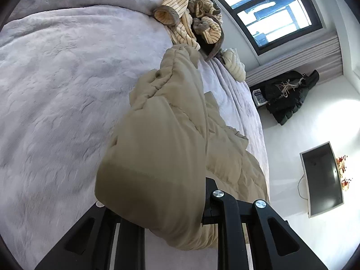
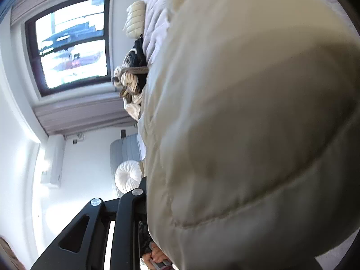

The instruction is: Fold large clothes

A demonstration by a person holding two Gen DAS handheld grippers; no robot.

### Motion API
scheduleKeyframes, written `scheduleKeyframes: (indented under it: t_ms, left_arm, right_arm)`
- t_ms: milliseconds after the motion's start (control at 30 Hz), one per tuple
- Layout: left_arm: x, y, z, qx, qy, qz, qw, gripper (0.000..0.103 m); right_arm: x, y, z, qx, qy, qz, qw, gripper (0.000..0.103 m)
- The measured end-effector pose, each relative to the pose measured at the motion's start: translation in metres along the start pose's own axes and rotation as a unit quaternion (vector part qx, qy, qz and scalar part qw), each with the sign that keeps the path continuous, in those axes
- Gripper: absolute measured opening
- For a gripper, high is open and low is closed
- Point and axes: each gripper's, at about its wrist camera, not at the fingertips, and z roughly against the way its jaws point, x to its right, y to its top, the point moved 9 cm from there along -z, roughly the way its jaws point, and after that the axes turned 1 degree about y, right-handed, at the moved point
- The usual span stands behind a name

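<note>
Beige puffer coat (image 1: 155,157) bunched between left tool (image 1: 180,207) fingers — draped over grey bed (image 1: 56,78)

The big beige quilted puffer coat (image 1: 157,139) looks like smooth nylon-type cloth with a soft sheen and stitched seams. It lies on a lavender-grey fleecy bedspread (image 1: 56,85), matt and plush. The cream striped knit garment (image 1: 177,6) looks ribbed. The black gripper arms (image 1: 265,231) are matt plastic, probably, with shiny metal bolts.
</note>
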Motion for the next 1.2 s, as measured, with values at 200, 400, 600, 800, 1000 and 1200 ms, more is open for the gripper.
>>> scheduleKeyframes:
  t_ms: [200, 400, 600, 800, 1000, 1200]
  left_arm:
    - [-0.010, -0.048, 0.039, -0.023, 0.003, 0.000, 0.9997, 0.023]
    - [-0.042, -0.110, 0.087, -0.063, 0.015, 0.003, 0.9979, 0.023]
    - [-0.085, -0.159, 0.126, -0.101, 0.025, 0.016, 0.9945, 0.023]
    - [-0.104, -0.166, 0.136, -0.113, 0.050, -0.011, 0.9923, 0.023]
    - [-0.096, -0.165, 0.150, -0.119, 0.065, -0.055, 0.9892, 0.023]
    - [-0.090, -0.167, 0.161, -0.132, 0.105, -0.098, 0.9808, 0.023]
  right_arm:
    - [0.011, -0.040, 0.031, -0.007, -0.007, -0.005, 1.000, 0.027]
    - [0.036, -0.094, 0.065, 0.002, -0.022, -0.021, 1.000, 0.027]
    - [0.071, -0.142, 0.094, 0.017, -0.050, -0.042, 0.998, 0.027]
    - [0.071, -0.122, 0.085, 0.027, -0.088, -0.033, 0.995, 0.027]
    - [0.065, -0.105, 0.087, 0.026, -0.158, 0.014, 0.987, 0.028]
    - [0.066, -0.104, 0.095, 0.031, -0.217, 0.013, 0.976, 0.041]
